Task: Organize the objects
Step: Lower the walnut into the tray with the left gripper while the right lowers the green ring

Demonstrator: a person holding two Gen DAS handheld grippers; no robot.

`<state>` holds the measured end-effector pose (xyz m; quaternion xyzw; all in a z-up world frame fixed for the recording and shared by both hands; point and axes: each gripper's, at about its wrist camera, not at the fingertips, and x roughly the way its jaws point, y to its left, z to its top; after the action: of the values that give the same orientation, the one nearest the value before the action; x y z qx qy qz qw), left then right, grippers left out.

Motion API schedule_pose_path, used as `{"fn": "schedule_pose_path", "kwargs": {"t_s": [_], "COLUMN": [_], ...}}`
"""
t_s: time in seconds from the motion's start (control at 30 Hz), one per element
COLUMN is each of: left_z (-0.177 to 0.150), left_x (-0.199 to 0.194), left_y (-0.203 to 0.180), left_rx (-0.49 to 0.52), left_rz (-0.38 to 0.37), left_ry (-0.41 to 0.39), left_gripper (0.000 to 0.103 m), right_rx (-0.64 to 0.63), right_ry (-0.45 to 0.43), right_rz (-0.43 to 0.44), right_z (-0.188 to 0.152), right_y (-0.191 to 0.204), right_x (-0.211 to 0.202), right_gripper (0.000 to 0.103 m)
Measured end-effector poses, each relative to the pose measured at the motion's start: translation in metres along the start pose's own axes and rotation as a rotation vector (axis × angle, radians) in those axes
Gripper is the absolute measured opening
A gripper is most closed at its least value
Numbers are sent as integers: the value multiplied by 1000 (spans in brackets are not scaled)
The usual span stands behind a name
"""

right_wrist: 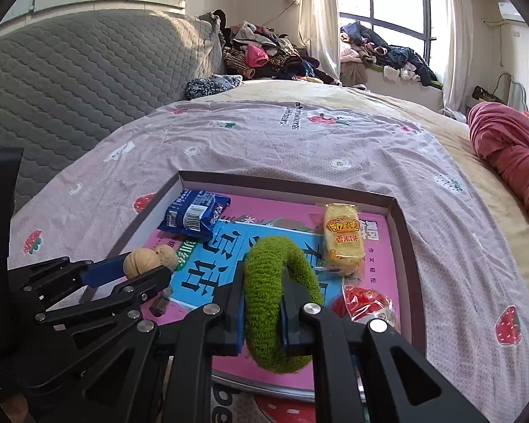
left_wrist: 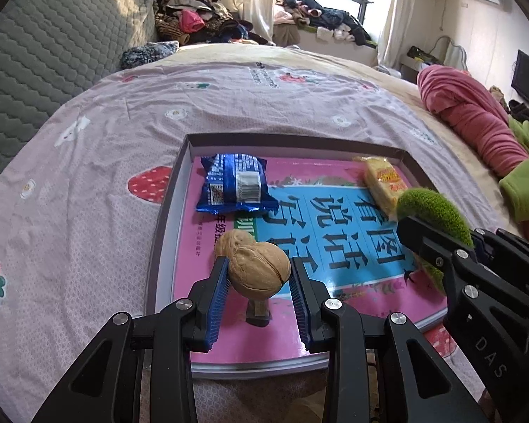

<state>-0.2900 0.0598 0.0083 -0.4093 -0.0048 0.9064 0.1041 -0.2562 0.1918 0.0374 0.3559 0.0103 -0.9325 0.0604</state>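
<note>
A shallow box [left_wrist: 169, 190] [right_wrist: 403, 246] lies on the bed, lined with a pink and blue book. My left gripper [left_wrist: 259, 275] [right_wrist: 148, 275] is shut on a walnut [left_wrist: 259, 269] [right_wrist: 139, 262] above the box's near left part; a second walnut [left_wrist: 231, 241] [right_wrist: 165, 253] sits just behind it. My right gripper [right_wrist: 262, 299] [left_wrist: 426, 243] is shut on a green fuzzy ring [right_wrist: 277, 296] [left_wrist: 437, 209] above the box's near middle. In the box lie a blue snack packet [left_wrist: 234, 183] [right_wrist: 194, 215], a yellow cake packet [left_wrist: 384, 179] [right_wrist: 344, 236] and a red wrapped item [right_wrist: 366, 303].
A small dark object [left_wrist: 259, 312] [right_wrist: 160, 303] stands on the book under the held walnut. The box rests on a pink strawberry-print sheet [left_wrist: 88, 211]. A grey quilted headboard [left_wrist: 53, 42] is at left, a pink garment [left_wrist: 476, 116] at right, clothes piles [left_wrist: 201, 17] at the back.
</note>
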Motion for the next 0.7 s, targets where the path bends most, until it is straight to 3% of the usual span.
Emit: {"fn": "schedule_pose_path", "kwargs": {"t_s": [0.7], "left_z": [-11], "left_x": [23], "left_y": [-1], "left_rx": [15], "left_rz": [-23], "left_ry": [102], "left_gripper": [35], "right_rx": [-20], "right_ry": [129], "right_rz": [21], "right_z": [-18], "right_y": [5], "right_x": [37], "right_gripper": [14]}}
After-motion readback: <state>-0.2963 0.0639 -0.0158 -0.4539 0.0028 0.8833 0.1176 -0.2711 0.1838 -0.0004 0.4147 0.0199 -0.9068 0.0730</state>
